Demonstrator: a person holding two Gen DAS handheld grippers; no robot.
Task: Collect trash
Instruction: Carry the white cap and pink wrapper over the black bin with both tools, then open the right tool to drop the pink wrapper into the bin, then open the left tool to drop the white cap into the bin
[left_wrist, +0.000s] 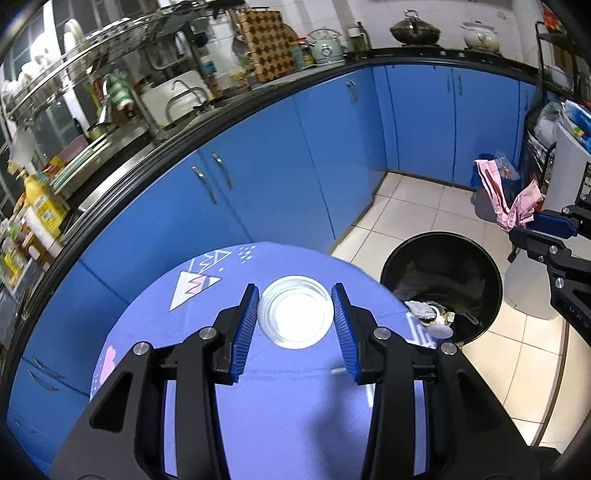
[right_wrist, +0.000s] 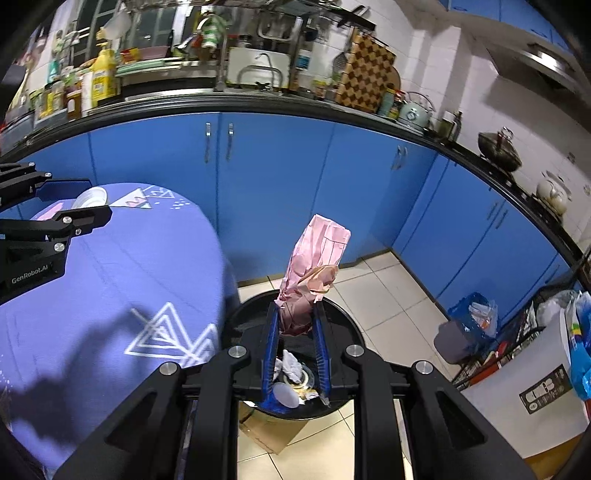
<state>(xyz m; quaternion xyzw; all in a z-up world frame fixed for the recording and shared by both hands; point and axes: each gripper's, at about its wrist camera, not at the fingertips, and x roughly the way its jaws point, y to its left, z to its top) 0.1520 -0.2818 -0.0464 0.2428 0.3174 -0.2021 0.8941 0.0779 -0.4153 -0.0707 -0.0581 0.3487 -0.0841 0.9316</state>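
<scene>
1. Pink crumpled paper (right_wrist: 312, 273) pinched tight in the right tongs (right_wrist: 295, 325), held upright directly over the black bin (right_wrist: 341, 306), likely ready for dropping in.
2. Clear plastic cup (left_wrist: 294, 312) gripped rim-up by the left tongs (left_wrist: 294, 314), narrowly open around it, above the purple table (left_wrist: 155, 332), probably next for the bin.
3. Bin placed just beside the table, already holding scraps.
</scene>
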